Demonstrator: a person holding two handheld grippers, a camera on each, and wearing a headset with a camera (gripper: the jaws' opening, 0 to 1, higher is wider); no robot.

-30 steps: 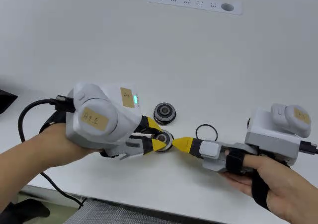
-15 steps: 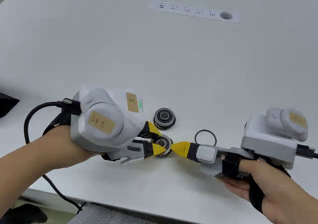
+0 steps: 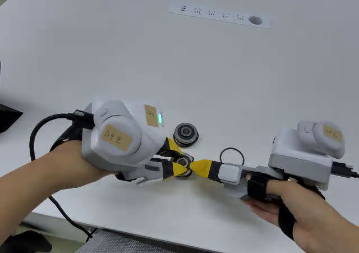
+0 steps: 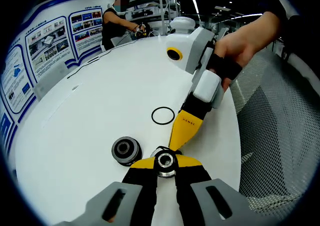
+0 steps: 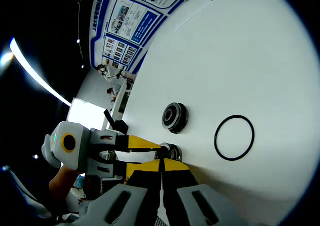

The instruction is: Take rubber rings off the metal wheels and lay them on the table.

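Observation:
My left gripper [image 3: 177,165] is shut on a small metal wheel [image 4: 166,161], held just above the white table [image 3: 112,51]. From the right, my right gripper [image 3: 197,166] meets that wheel with its yellow jaws pressed together on the wheel's black rubber ring at the rim. In the right gripper view the held wheel [image 5: 170,150] sits just past the shut jaw tips. A second wheel [image 3: 185,133] with its ring on stands on the table behind the grippers. A loose rubber ring [image 3: 231,155] lies flat to the right of it.
A white power strip [image 3: 219,14] lies at the table's far side. A black cable [image 3: 39,129] trails off the left gripper over the near table edge. A mesh chair seat [image 4: 280,136] sits below that edge.
The camera has shifted a little. Both grippers stay joined at the held wheel, and the right one has edged slightly left. The second wheel and loose ring have not moved.

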